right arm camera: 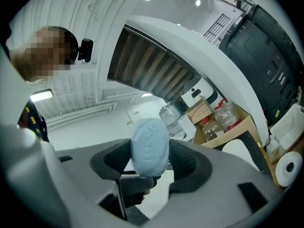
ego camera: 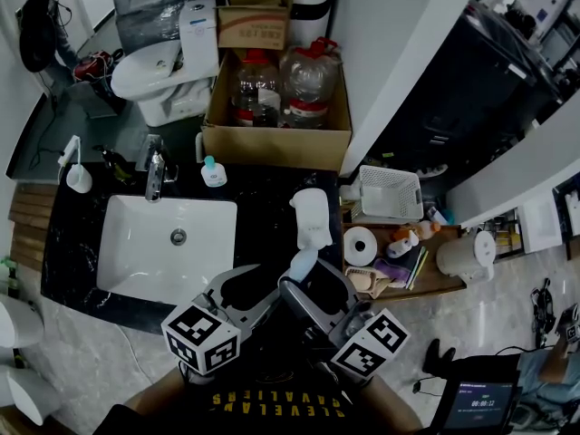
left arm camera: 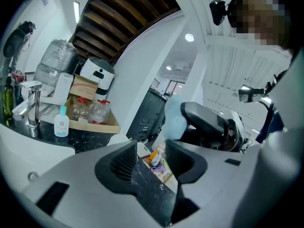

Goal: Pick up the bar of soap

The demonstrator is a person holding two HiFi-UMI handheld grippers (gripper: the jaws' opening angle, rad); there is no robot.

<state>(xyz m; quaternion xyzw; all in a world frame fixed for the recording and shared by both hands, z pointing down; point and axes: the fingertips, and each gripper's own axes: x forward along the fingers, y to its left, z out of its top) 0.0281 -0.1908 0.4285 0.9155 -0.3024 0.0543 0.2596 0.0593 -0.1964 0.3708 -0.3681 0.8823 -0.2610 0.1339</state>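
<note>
The bar of soap is a pale blue, speckled oval. It sits upright between the two dark pads of my right gripper, which is shut on it and tilted up towards the ceiling. In the head view the soap hangs above the black counter's front edge, just right of the sink, at the tip of my right gripper. My left gripper is close beside it on the left, open and holding nothing. In the left gripper view the soap shows just past my left gripper.
A white container stands on the counter behind the soap. A faucet and a blue-capped bottle are behind the sink. A cardboard box of jugs, a toilet, a white basket and a paper roll are around.
</note>
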